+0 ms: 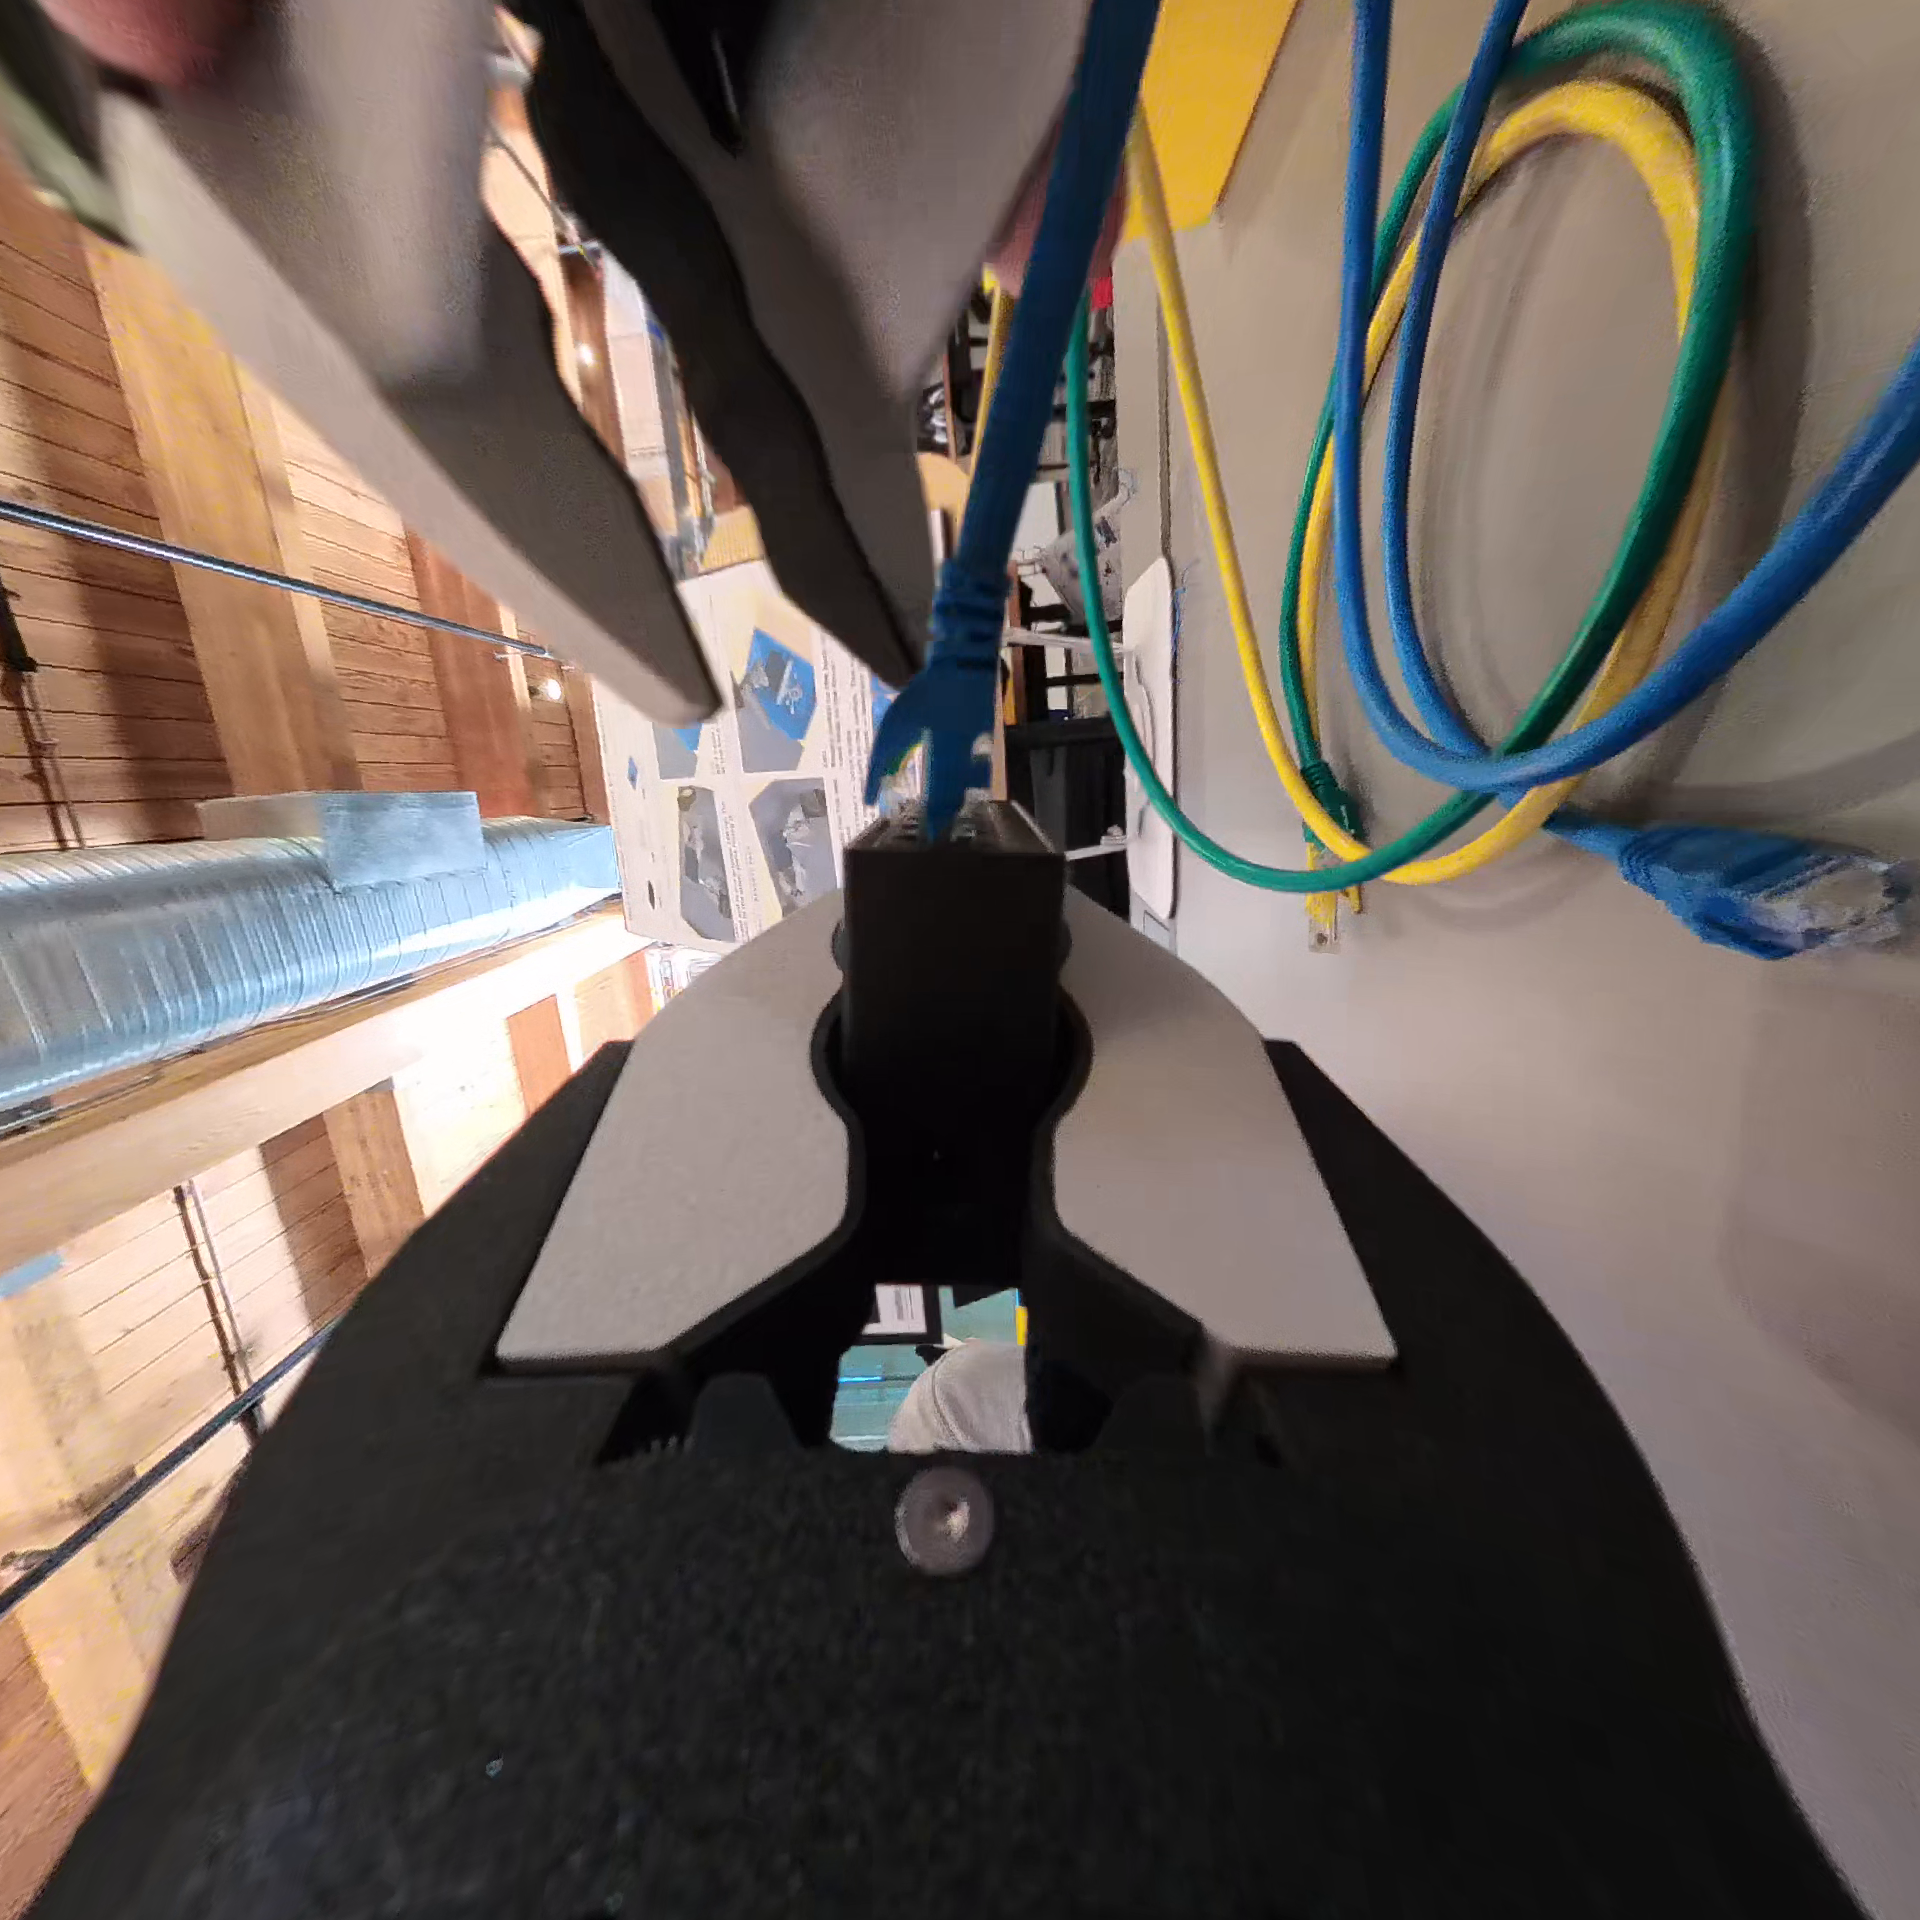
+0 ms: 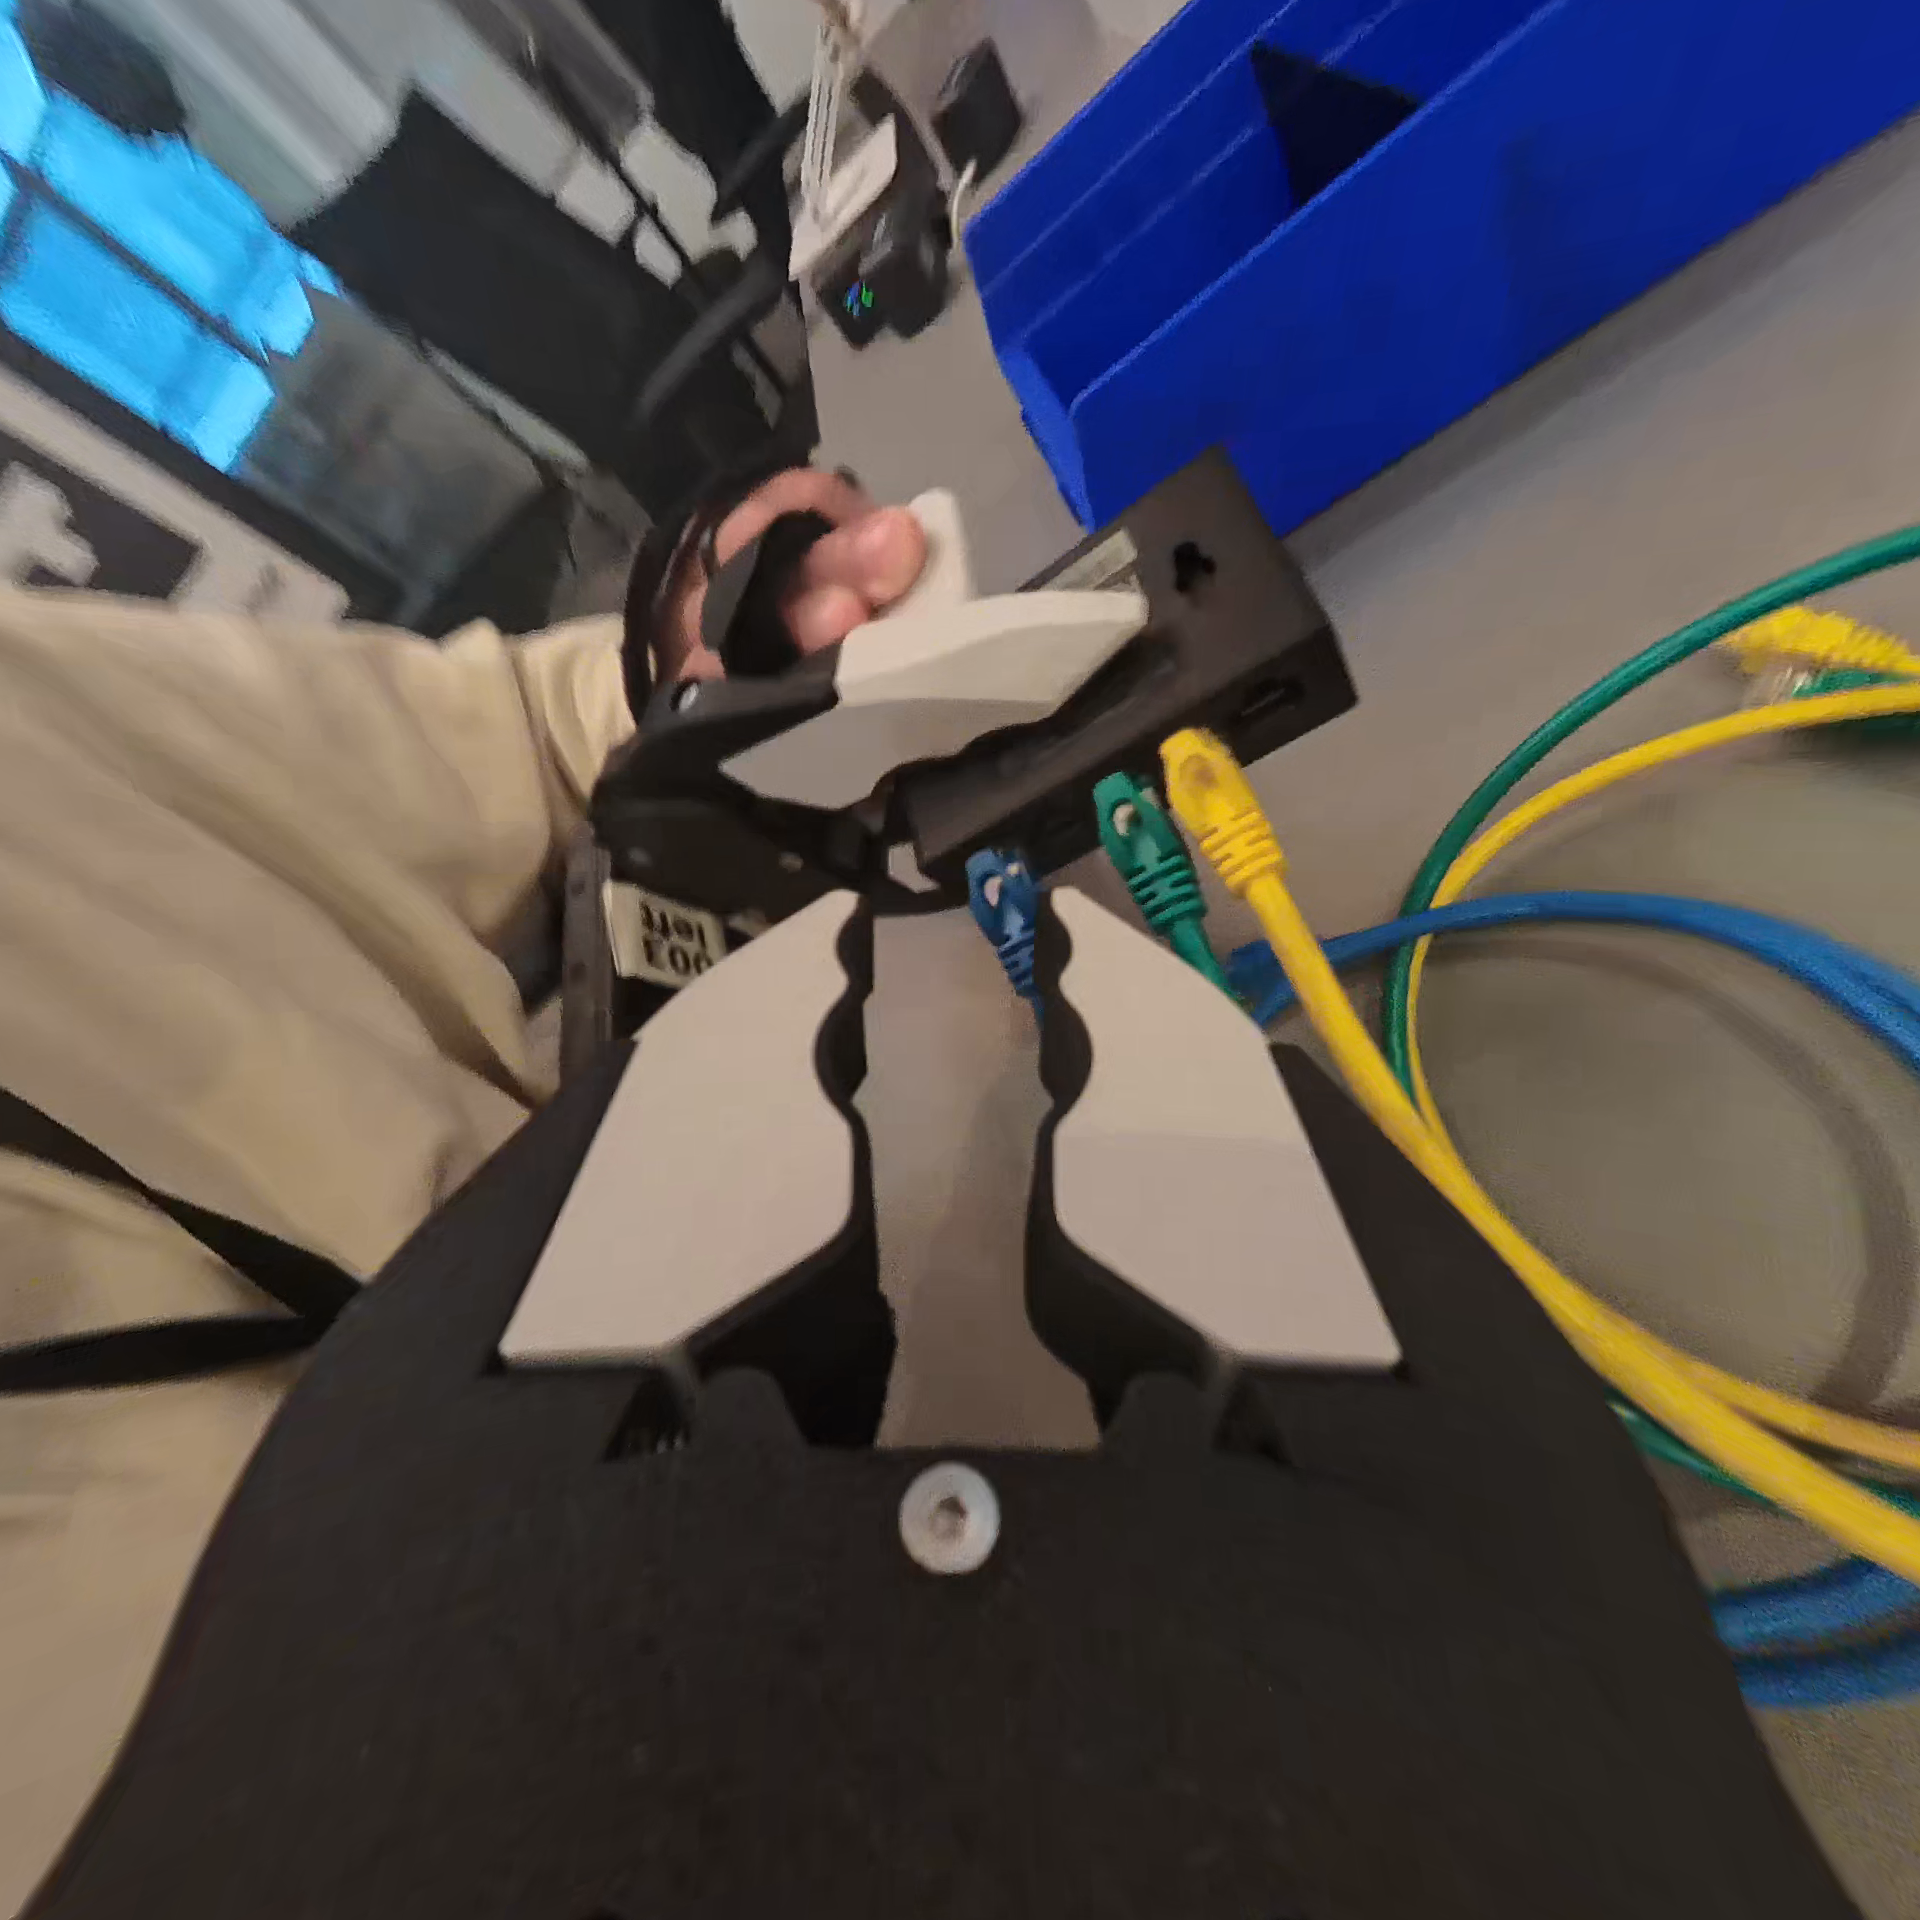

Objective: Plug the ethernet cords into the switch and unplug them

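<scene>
left gripper [image 2: 1039, 717] is clamped on the switch [image 2: 1195, 634], held tilted off the table [image 2: 1662, 1195]. blue [image 2: 1003, 914], green [image 2: 1148, 862] and yellow cords [image 2: 1226, 821] all sit in its lower face. right gripper [image 2: 956, 966] is spread apart, empty, its fingers straddling the blue plug just below the switch. risk: pulling without pressing the latch tab drags the switch out of the left grip.

On my right feed I see a blue bin [image 2: 1351, 312] with a divider standing on the grey worktop [image 2: 1662, 1143]. My left feed shows a silver duct [image 1: 208, 914] running along wooden planking [image 1: 156, 468], a poster [image 1: 748, 790] past it, and a yellow panel [image 1: 1205, 114] at the top.
</scene>
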Demonstrator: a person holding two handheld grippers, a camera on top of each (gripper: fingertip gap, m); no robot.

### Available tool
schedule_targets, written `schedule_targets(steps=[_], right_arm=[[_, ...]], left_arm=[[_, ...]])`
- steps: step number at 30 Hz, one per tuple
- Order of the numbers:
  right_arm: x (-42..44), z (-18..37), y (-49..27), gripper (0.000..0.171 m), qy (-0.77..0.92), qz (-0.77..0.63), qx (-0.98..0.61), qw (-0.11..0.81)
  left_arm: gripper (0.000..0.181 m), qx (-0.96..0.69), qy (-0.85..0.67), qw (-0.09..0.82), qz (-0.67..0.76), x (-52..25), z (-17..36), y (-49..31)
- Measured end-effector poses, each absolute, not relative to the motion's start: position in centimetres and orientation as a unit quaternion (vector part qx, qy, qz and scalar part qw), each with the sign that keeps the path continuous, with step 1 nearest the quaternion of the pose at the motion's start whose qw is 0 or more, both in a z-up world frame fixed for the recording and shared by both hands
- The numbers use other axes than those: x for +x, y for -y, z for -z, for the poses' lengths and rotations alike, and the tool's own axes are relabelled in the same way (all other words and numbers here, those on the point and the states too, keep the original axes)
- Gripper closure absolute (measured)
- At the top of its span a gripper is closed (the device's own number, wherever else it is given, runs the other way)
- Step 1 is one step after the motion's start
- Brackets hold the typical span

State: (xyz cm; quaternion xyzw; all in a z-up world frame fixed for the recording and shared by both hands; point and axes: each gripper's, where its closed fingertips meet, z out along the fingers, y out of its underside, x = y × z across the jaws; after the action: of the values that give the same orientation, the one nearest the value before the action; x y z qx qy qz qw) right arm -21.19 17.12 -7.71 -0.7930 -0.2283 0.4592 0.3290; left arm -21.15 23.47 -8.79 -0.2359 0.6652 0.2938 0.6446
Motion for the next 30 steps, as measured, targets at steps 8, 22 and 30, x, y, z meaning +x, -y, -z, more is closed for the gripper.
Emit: schedule_targets(steps=[8,22,30], right_arm=[[-21.2,7.4,-15.9,0.137,0.456,-0.19,-0.734,0.466],[-21.7,7.6,-16.0,0.158,0.606,-0.12,-0.669,0.414],[-22.6,8.6,-16.3,0.153,0.619,-0.112,-0.673,0.39]], left_arm=[[0.15,-0.378,-0.757,0.527,-0.075,-21.2,11.7,-21.3],[0.152,-0.47,-0.774,0.379,0.189,-21.4,12.6,-18.0],[0.152,-0.464,-0.781,0.375,0.185,-21.4,13.0,-18.0]])
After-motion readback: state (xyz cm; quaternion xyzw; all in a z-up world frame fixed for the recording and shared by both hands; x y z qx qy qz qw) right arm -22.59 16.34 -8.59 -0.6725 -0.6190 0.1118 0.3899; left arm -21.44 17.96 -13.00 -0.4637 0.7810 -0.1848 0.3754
